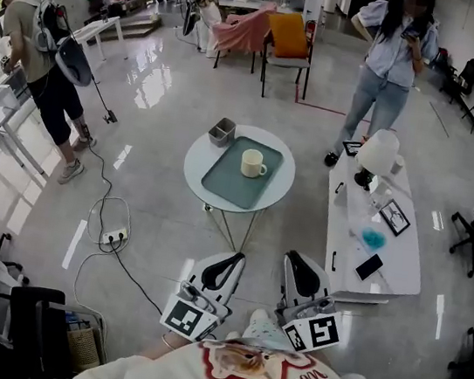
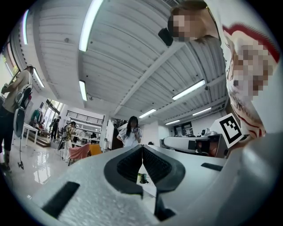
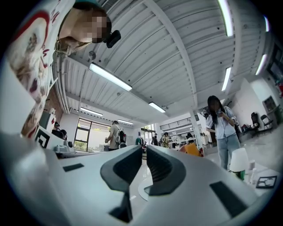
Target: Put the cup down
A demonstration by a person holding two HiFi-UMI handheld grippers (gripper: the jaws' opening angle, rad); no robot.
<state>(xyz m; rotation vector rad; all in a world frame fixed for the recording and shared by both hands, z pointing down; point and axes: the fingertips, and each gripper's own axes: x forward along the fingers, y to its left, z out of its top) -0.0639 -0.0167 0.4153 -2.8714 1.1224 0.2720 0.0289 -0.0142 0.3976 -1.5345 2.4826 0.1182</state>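
A cream cup [image 1: 252,164] with a handle stands upright on a grey-green tray [image 1: 220,182] on a small round white table [image 1: 196,165], with nothing touching it. Both grippers are held close to the person's body, well short of that table and pointing toward it. The left gripper [image 1: 228,262] has its jaw tips meeting and holds nothing; the left gripper view shows its closed pads [image 2: 128,165] in front of the room. The right gripper [image 1: 298,266] is also empty, with only a sliver between its pads [image 3: 163,170].
A small grey box [image 1: 222,131] sits at the round table's far edge. A long white table [image 1: 382,281] at the right carries a lamp [image 1: 377,152], a phone [image 1: 368,267] and a frame [image 1: 394,217]. A cable and power strip [image 1: 114,235] lie left. One person [image 1: 392,66] stands beyond, another [image 1: 43,67] at the left.
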